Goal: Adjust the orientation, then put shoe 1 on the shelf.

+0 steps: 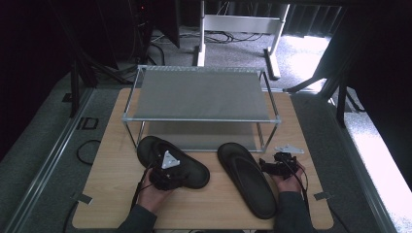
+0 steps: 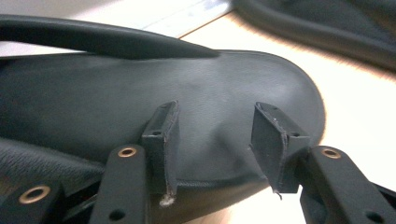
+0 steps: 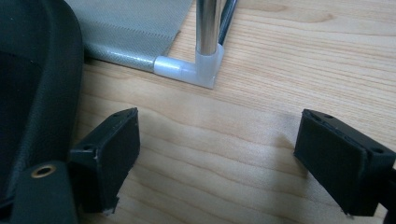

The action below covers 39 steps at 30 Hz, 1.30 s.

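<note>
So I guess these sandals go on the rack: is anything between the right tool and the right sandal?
Nothing visible. The right tool sits open over bare table, the right sandal right beside one jaw. The rack leg stands ahead of the tool, not between them.

A light wooden table (image 1: pixel 111 194) stands on grey carpet (image 1: pixel 34 150), with a white desk frame (image 1: pixel 240 26) and cables (image 1: pixel 228 36) beyond, dark surroundings.
</note>
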### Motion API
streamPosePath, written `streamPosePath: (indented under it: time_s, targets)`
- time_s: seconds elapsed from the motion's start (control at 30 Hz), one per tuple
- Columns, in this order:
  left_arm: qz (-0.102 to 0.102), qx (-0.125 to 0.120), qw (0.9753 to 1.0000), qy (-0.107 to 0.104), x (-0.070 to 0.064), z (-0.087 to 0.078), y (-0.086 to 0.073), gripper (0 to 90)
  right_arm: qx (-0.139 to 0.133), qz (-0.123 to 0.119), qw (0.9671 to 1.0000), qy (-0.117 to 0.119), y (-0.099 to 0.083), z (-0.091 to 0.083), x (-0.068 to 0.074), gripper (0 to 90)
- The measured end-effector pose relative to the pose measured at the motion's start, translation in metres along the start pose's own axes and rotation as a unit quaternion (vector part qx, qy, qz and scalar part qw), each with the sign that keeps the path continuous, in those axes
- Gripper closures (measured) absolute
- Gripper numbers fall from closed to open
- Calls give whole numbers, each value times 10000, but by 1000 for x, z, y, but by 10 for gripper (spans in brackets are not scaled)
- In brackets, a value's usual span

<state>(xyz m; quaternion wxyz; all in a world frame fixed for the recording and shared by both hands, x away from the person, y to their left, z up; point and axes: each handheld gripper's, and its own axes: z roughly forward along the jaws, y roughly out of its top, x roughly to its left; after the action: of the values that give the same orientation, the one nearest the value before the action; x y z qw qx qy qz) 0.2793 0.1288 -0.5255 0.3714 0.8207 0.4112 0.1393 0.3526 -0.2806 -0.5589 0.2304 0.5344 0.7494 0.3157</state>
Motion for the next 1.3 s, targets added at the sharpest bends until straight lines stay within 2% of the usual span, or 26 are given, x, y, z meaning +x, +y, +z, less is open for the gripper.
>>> streamPosePath:
  time_s: [0.03,0.07,0.1,0.17,0.2,0.23,0.3,0.33,0.37,0.4,0.6,0.7,0.77,1.03,1.13,1.2,1.27,1.3]
  targets:
    - [0,0,10000,0,0,0,0,547,0,0,10000,0,0,0,0,139]
    - [63,-13,9999,127,0,-4,-1,534,0,0,10000,-1,0,0,0,139]
    - [63,-13,9999,127,0,-4,-1,504,0,0,10000,-1,0,0,0,139]
    - [146,-117,9994,300,-2,-9,0,468,0,-1,10000,-1,0,0,0,139]
    - [154,-216,9980,581,-3,-13,2,431,0,-1,10000,-1,0,0,0,139]
    - [147,-275,9970,708,-3,-15,3,410,1,0,10000,-1,0,0,0,139]
    - [57,-402,9948,933,-2,-19,3,362,0,0,10000,-1,0,0,0,139]
    - [57,-402,9948,933,-2,-19,3,345,0,0,10000,-1,0,0,0,139]
    - [-30,-460,9941,983,2,-20,2,345,0,0,10000,-1,0,0,0,139]
    - [-96,-487,9935,1023,4,-21,1,305,0,0,10000,-1,0,0,0,139]
    - [-452,-395,9893,1330,18,-22,-3,208,0,0,10000,-1,0,0,0,139]
    - [-593,-331,9874,1431,23,-19,-5,182,0,-2,10000,-1,0,0,0,139]
    - [-651,-282,9874,1417,26,-16,-7,176,0,-1,10000,-1,0,0,0,140]
    - [-913,-172,9843,1497,32,-6,-6,143,0,0,10000,-1,0,0,0,140]
    - [-938,-114,9850,1444,32,-2,-4,143,1,1,10000,-1,0,0,0,139]
    - [-943,-87,9839,1519,30,4,-2,146,0,-1,10000,-1,0,0,0,139]
    - [-917,-106,9831,1579,29,4,-2,177,-1,0,10000,-1,0,0,0,139]
    - [-918,-112,9838,1536,30,3,-2,199,0,0,10000,-1,0,0,0,140]
